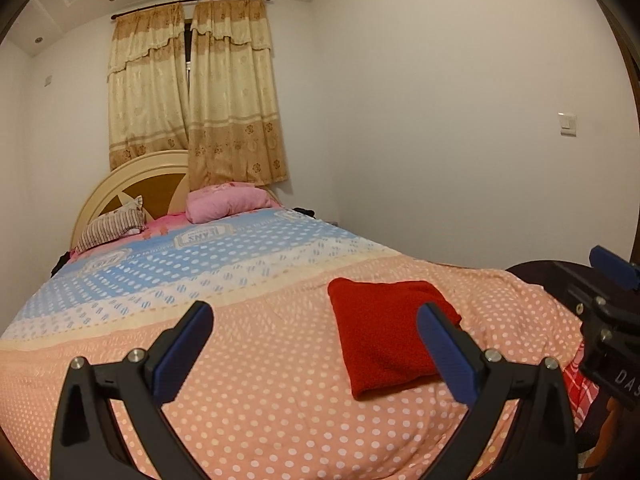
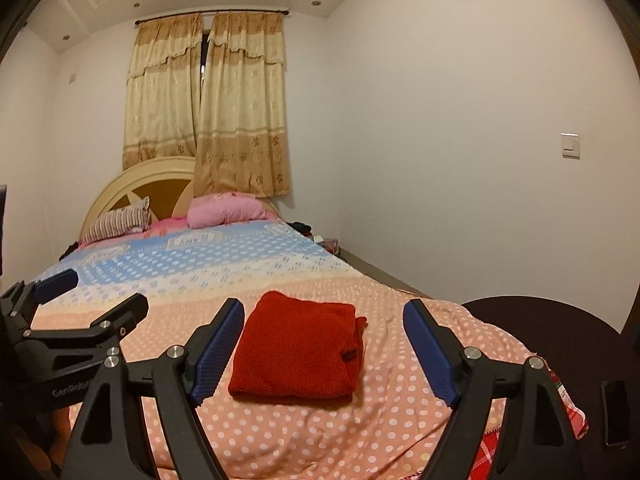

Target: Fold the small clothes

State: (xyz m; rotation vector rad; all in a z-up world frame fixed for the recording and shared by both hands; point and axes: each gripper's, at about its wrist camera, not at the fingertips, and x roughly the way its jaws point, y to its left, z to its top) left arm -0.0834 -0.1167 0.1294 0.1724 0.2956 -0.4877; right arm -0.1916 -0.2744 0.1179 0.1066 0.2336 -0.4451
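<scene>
A red garment (image 1: 384,340) (image 2: 300,348) lies folded into a thick rectangle on the pink dotted bedspread (image 1: 260,380) (image 2: 280,432), near the foot of the bed. My left gripper (image 1: 316,312) hovers above the bed, open and holding nothing. Its right finger overlaps the garment's right edge in the left wrist view. My right gripper (image 2: 324,306) is open too and frames the garment from above, apart from it. The left gripper (image 2: 98,292) also shows at the left of the right wrist view. One blue fingertip (image 1: 612,266) of the right gripper shows at the right edge of the left wrist view.
A pink pillow (image 2: 224,210) and a striped pillow (image 2: 116,222) lie by the headboard (image 2: 120,188) under the curtains. A white wall runs along the bed's right side. A dark round surface (image 2: 540,320) with a phone (image 2: 616,412) stands at the right. Red checked cloth (image 2: 492,452) hangs at the bed's corner.
</scene>
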